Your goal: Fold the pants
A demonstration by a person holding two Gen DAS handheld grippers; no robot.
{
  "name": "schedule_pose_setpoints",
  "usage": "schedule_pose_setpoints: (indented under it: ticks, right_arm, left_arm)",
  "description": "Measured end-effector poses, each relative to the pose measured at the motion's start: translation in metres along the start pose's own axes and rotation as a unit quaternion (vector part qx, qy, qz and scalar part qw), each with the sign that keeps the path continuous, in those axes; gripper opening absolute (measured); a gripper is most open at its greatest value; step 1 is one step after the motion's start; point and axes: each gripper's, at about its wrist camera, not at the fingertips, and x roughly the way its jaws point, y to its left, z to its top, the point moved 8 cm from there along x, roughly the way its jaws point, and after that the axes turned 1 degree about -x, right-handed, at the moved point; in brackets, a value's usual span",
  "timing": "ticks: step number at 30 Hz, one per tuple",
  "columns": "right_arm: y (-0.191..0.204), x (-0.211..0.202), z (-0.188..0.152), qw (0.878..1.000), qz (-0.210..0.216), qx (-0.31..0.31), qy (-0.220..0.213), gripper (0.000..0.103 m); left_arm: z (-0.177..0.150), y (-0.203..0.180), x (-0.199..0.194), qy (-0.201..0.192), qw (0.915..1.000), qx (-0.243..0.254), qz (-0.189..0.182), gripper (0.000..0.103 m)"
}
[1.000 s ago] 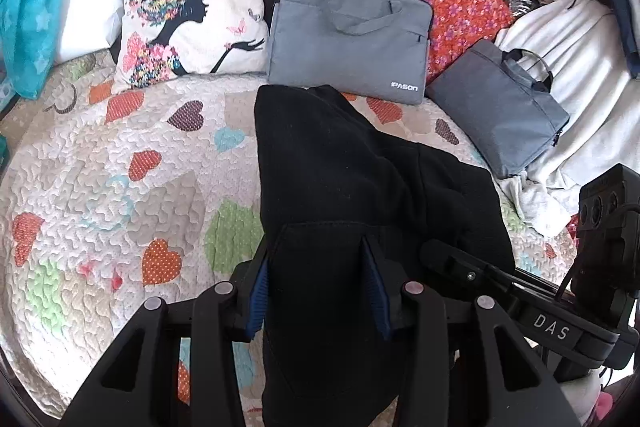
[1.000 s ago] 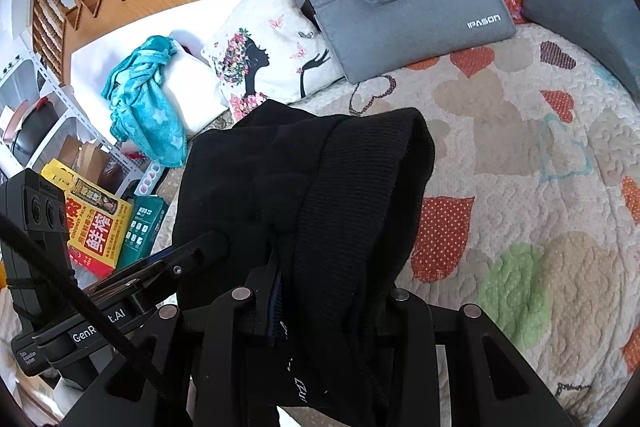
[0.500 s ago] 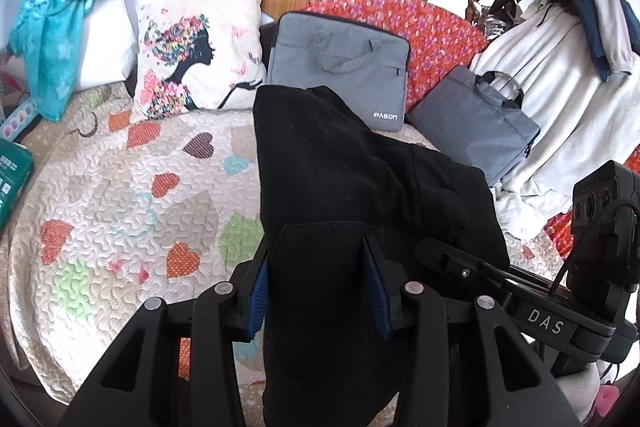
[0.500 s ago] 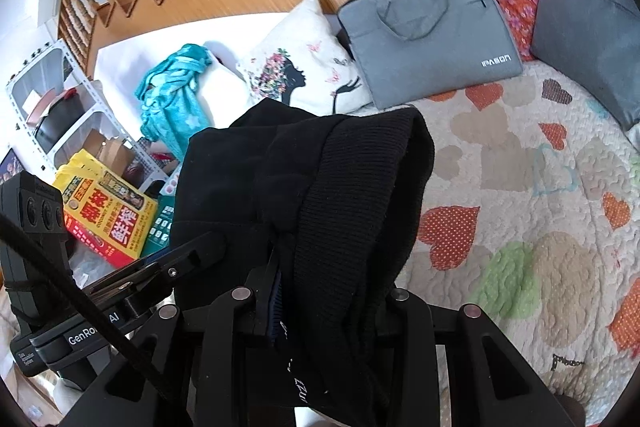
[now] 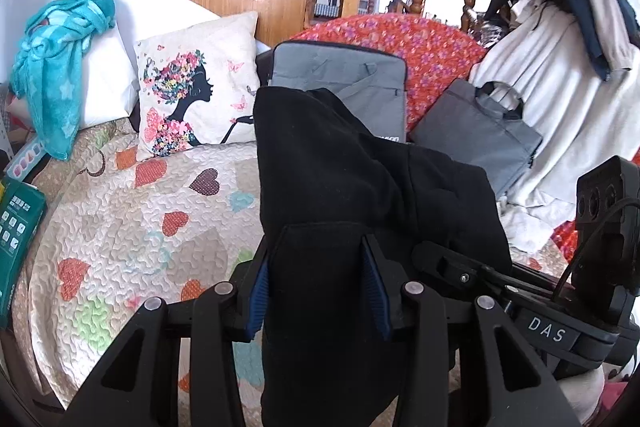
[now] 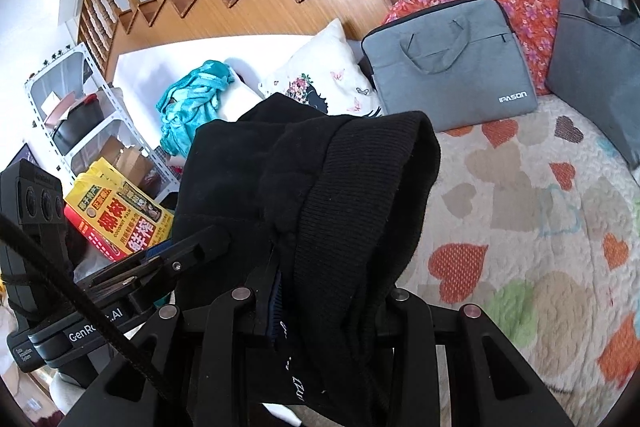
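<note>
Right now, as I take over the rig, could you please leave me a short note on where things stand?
Left tongs: shut on the black pants, a wide bunch of cloth between the blue pads.
Right tongs: shut on the pants too, at a ribbed edge.
Pants: held up off the heart-print quilt, draped over both tongs and bunched.
Behind them: butterfly pillow, two grey laptop bags.
Done: pants gripped and lifted.
Left: no neat fold shows yet; lay them flat on the quilt, then fold.
</note>
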Motion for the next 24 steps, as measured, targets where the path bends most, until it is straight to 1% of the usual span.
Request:
schedule_pose_setpoints:
  ticks: [6,13,19,24]
  right_arm:
    - [-0.038,0.045,0.012,0.999,-0.030,0.017,0.026,0.034]
    - [-0.093,0.108,0.027,0.995,-0.060,0.049,0.057,0.034]
    - [-0.131,0.164,0.038,0.992,-0.081,0.057,0.072,0.034]
    - [-0.161,0.205,0.036,0.990,-0.090,0.069,0.089,0.034]
  left_arm:
    - [0.008,0.008,0.067,0.035,0.9993,-0.007,-0.014,0.041]
    - [0.010,0.024,0.160,0.070,0.9962,-0.035,-0.038,0.041]
    - [0.013,0.039,0.227,0.095,0.9934,-0.050,-0.040,0.041]
    - [0.008,0.050,0.270,0.115,0.9909,-0.058,-0.039,0.041]
